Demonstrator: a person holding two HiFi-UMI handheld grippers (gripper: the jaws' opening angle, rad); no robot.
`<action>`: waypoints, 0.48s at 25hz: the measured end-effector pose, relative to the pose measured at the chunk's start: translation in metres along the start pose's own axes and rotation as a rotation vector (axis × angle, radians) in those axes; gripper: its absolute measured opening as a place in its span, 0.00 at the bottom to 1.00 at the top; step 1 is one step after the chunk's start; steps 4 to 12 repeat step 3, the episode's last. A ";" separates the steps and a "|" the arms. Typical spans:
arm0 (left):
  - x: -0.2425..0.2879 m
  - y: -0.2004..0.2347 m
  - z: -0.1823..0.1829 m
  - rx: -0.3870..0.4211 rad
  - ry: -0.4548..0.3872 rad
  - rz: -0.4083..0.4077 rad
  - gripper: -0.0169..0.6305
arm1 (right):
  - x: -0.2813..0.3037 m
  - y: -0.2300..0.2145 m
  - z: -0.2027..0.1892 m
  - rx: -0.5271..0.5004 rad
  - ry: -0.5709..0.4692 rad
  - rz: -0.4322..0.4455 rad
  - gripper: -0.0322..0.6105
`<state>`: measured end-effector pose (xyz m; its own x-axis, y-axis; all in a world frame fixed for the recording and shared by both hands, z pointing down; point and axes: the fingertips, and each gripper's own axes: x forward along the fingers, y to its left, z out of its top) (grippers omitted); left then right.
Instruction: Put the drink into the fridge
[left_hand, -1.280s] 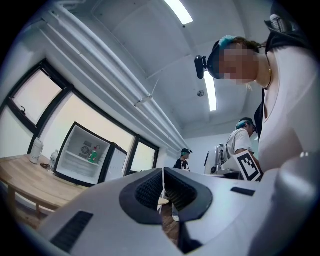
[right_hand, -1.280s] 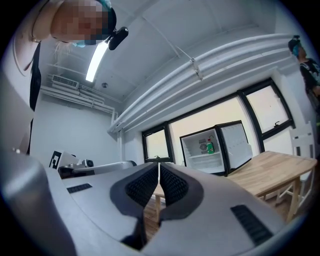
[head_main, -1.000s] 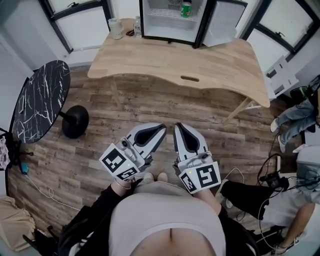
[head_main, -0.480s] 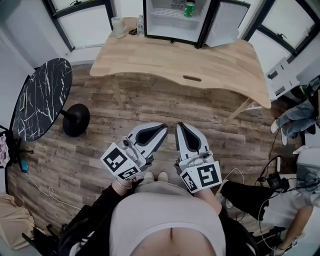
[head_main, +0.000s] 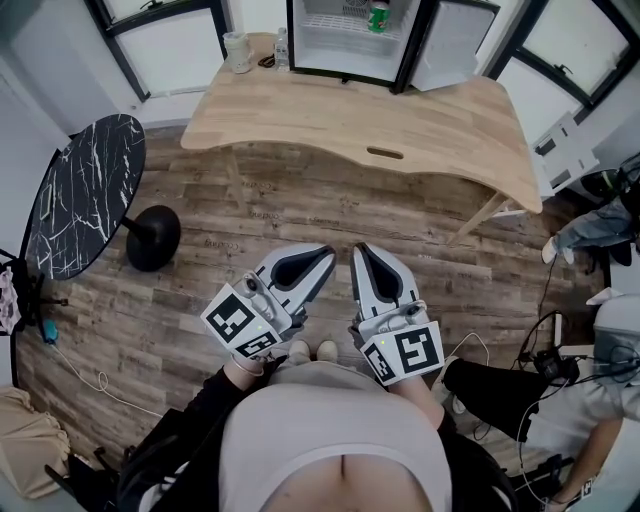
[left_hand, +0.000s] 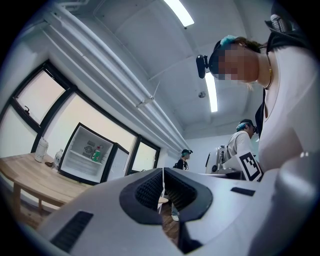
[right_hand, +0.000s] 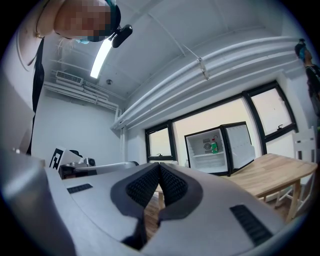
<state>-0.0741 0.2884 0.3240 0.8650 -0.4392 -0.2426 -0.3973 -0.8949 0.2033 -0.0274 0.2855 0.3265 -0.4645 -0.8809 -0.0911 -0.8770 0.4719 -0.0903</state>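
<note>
A green drink bottle (head_main: 377, 17) stands on the shelf inside the open small fridge (head_main: 345, 62) at the table's far edge. It also shows in the left gripper view (left_hand: 98, 155) and the right gripper view (right_hand: 214, 147). Both grippers are held close to my body over the floor, well short of the wooden table (head_main: 360, 125). My left gripper (head_main: 325, 253) is shut with nothing in it, its pads meeting (left_hand: 163, 171). Beside it, my right gripper (head_main: 358, 250) is likewise shut and empty (right_hand: 159, 165).
The fridge door (head_main: 452, 45) hangs open to the right. A mug (head_main: 237, 52) and a small clear bottle (head_main: 281, 48) stand at the table's far left corner. A round black marble table (head_main: 80, 200) is at the left. People sit at the right (head_main: 585, 235), with cables on the floor.
The head view has tilted slightly, so the table and fridge sit a little higher in the picture. Both grippers keep their places and stay shut.
</note>
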 end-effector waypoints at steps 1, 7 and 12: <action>-0.001 -0.001 0.000 0.000 0.000 0.000 0.05 | -0.001 0.001 0.000 -0.001 -0.001 0.001 0.09; -0.003 -0.003 0.000 0.001 -0.001 0.000 0.05 | -0.002 0.003 0.001 -0.003 -0.003 0.002 0.09; -0.003 -0.003 0.000 0.001 -0.001 0.000 0.05 | -0.002 0.003 0.001 -0.003 -0.003 0.002 0.09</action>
